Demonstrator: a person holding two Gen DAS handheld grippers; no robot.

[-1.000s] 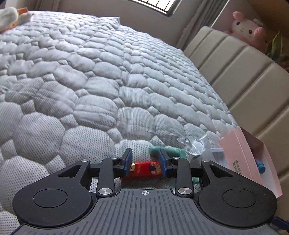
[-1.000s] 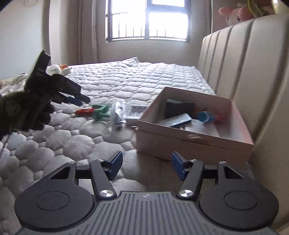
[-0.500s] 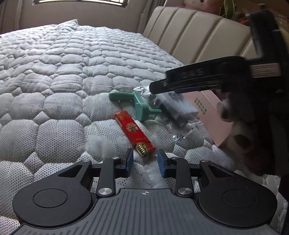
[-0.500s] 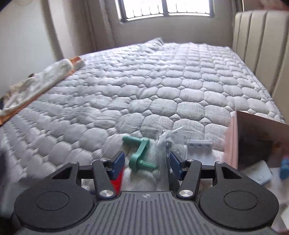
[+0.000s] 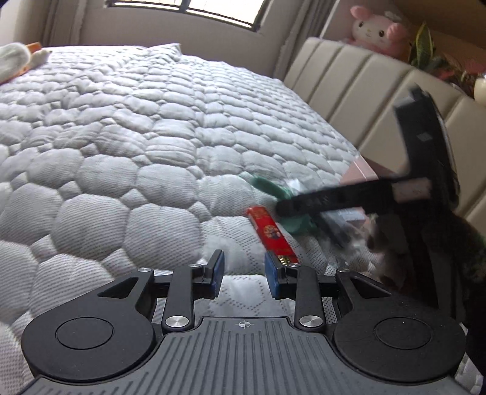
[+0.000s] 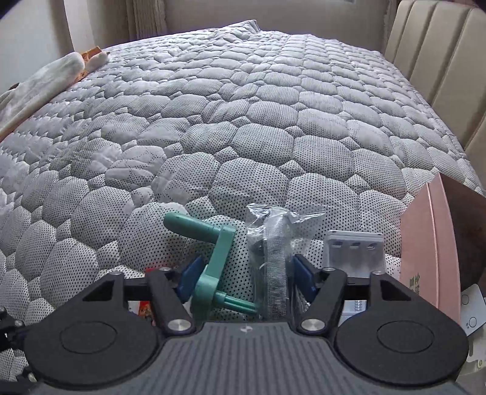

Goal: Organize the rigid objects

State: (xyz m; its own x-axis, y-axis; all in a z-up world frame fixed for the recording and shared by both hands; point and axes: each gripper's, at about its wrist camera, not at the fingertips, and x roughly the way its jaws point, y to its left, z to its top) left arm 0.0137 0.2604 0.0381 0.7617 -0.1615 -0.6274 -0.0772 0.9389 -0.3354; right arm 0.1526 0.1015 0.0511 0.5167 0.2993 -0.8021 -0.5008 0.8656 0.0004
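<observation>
A red lighter lies on the grey quilted bed, just ahead and right of my open, empty left gripper. My right gripper is open and low over the bed, its jaws standing around a green plastic crank handle and a clear bag holding a screw. A sliver of the lighter shows under its left finger. In the left wrist view the right gripper reaches in from the right over the green handle. A pink box stands at the right.
A white plastic clip piece lies between the bag and the pink box. A padded beige headboard runs along the right with a pink plush toy on top. A white plush toy lies at the bed's far left.
My left gripper let go of the lighter and drew back from it. My right gripper swung from the box to the handle and bag and lowered around them.
</observation>
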